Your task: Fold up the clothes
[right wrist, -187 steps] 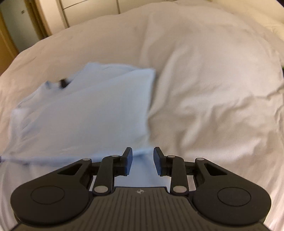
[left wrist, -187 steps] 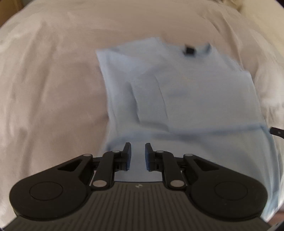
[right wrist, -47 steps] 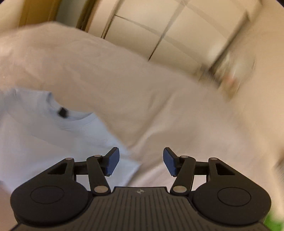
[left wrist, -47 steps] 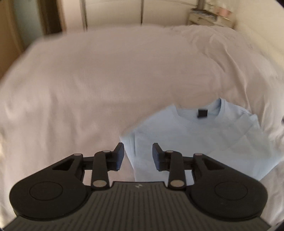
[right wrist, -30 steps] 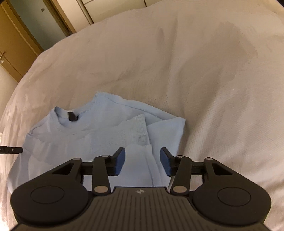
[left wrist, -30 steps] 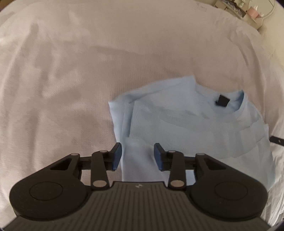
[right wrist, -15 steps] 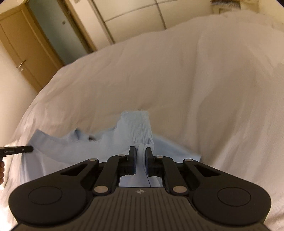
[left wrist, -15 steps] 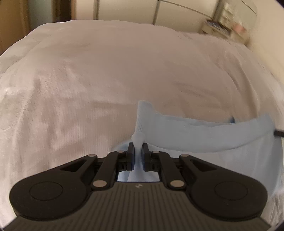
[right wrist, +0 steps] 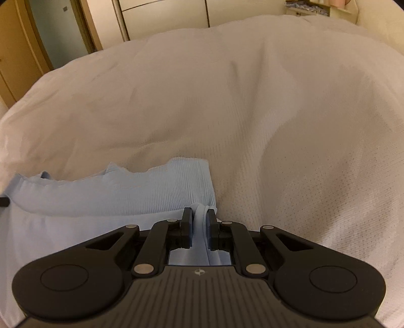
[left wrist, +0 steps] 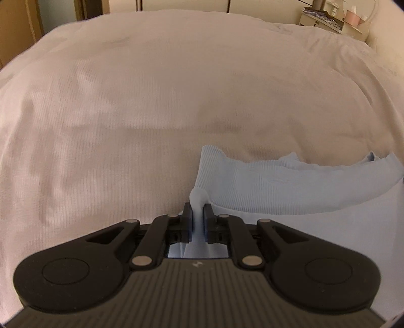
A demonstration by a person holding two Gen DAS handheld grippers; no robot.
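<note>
A light blue shirt (left wrist: pixel 290 186) lies partly folded on a white bed cover (left wrist: pixel 151 101). My left gripper (left wrist: pixel 198 213) is shut on the shirt's left edge, with a bunch of fabric pinched between its pads. My right gripper (right wrist: pixel 199 214) is shut on the shirt's right edge (right wrist: pixel 126 191). The held edge is raised and stretched between the two grippers, its ribbed band standing above the layer beneath. The collar is hidden behind the raised fabric.
The white bed cover (right wrist: pixel 277 126) stretches far ahead and to both sides. Wardrobe doors (right wrist: pixel 164 15) and a wooden door (right wrist: pixel 17 50) stand beyond the bed. A small shelf with items (left wrist: pixel 333 17) is at the back right.
Both grippers went from open above the folded shirt to shut on its side edges. They have lifted the pinched edge up off the bed since half a second ago.
</note>
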